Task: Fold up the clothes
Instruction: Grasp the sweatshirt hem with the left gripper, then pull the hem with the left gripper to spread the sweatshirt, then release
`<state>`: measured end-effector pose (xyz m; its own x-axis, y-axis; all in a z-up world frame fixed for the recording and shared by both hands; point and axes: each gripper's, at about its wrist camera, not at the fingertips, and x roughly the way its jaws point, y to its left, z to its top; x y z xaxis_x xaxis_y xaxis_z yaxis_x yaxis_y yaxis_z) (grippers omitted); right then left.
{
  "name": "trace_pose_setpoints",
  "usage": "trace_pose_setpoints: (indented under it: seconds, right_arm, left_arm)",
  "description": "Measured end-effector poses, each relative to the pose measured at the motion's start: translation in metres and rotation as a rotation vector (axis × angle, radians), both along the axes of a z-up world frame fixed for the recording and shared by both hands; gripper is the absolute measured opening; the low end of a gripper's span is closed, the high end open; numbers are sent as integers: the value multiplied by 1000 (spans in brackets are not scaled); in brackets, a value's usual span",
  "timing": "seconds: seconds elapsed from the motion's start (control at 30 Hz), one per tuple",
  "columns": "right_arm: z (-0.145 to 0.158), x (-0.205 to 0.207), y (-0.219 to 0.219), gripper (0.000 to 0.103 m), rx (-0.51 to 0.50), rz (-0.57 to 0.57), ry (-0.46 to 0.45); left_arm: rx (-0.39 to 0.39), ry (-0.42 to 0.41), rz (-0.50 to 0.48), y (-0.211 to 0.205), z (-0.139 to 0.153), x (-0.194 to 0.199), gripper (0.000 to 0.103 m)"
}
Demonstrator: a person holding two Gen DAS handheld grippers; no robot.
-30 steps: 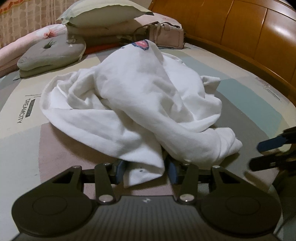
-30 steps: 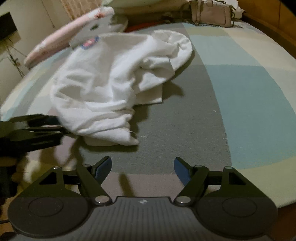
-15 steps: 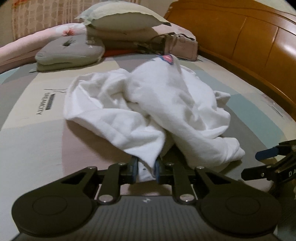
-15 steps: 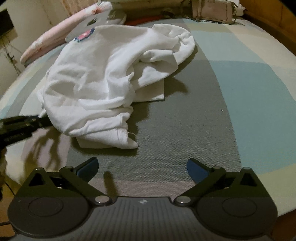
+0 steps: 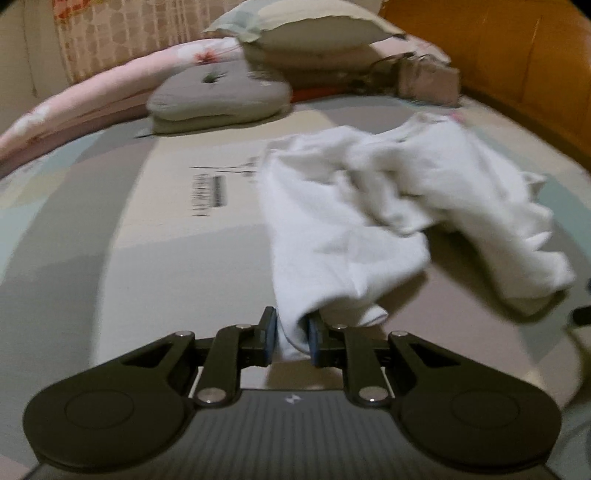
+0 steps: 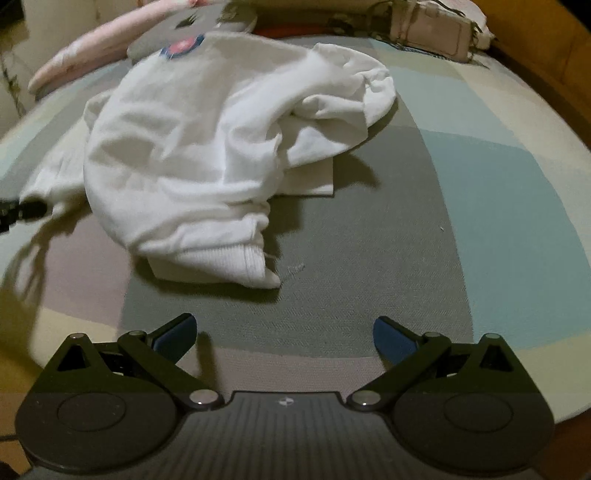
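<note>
Your left gripper (image 5: 290, 338) clamped the white sweatshirt (image 5: 369, 206) hem and dragged it leftward, so the heap began spreading; your right gripper (image 6: 283, 334) hung wide open, just short of the cuff.

The sweatshirt (image 6: 192, 158) is plain white all over, ribbed at the cuff, with a little round red and blue patch (image 6: 181, 47) near its far edge. The bedsheet (image 6: 480, 192) is big colour blocks: grey, teal, cream, a dusty mauve, plus some dark lettering (image 5: 207, 192) on the cream block. Up at the head edge of the bed there's a grey cushion (image 5: 218, 94), a pink floral pillow (image 5: 110, 92), and a pale greenish one (image 5: 314, 26) on top. Pinkish beige bag (image 6: 428, 33), orange-brown wood headboard (image 5: 517, 55). Both grippers are black with blue pads (image 6: 173, 334).
</note>
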<state>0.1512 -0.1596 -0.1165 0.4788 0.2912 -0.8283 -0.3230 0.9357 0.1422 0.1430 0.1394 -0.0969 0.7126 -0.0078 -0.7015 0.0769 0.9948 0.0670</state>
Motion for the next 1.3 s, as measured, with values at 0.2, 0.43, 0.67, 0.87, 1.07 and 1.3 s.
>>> trace_pose_setpoints:
  seconds: [0.2, 0.43, 0.67, 0.87, 1.07, 1.3]
  right_arm:
    - [14, 7, -9, 103, 74, -60, -5]
    - [24, 8, -10, 103, 84, -70, -27]
    - [25, 12, -12, 103, 81, -85, -23]
    - [27, 14, -15, 103, 76, -104, -32]
    - [25, 17, -16, 103, 77, -117, -19]
    - [24, 20, -9, 103, 71, -105, -21]
  left_arm:
    - [88, 22, 84, 56, 12, 21, 16]
    - [100, 88, 225, 122, 23, 49, 16]
    - [89, 174, 386, 187, 21, 79, 16]
    - [101, 201, 524, 230, 22, 104, 18]
    - [75, 228, 610, 247, 21, 118, 26]
    - [12, 163, 673, 263, 37, 118, 46]
